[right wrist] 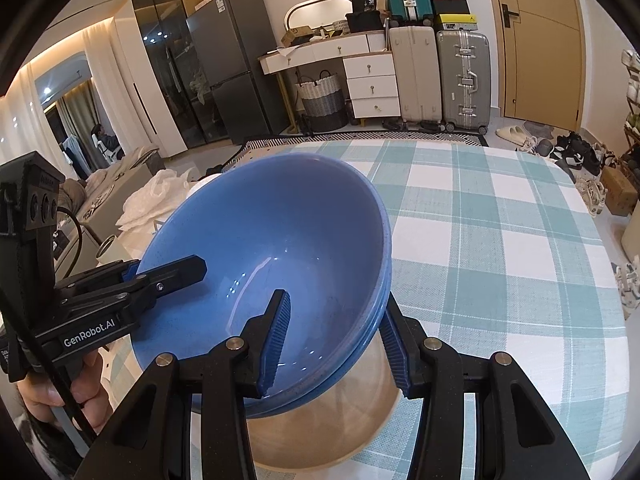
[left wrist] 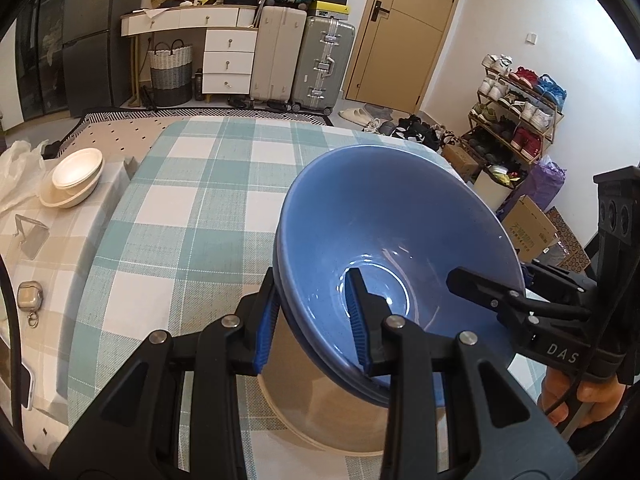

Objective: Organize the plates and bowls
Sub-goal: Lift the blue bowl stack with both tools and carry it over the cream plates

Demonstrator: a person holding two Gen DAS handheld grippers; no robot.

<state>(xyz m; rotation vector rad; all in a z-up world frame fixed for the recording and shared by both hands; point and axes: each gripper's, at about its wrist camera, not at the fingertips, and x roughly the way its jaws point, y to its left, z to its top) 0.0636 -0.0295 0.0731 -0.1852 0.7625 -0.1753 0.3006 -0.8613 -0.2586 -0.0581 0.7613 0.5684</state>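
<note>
Together, the left gripper (left wrist: 316,320) and right gripper (right wrist: 334,344) are clamping opposite rims of the stacked blue bowls (left wrist: 392,240), each with one finger inside and one outside, apparently sharing the weight of a wide load. Nothing is lying in the top bowl. They are hanging just above a beige dish (left wrist: 320,412) on the checked tablecloth (left wrist: 192,200), while cream bowls (left wrist: 74,178) are sitting nested, well apart, on the side table.
</note>
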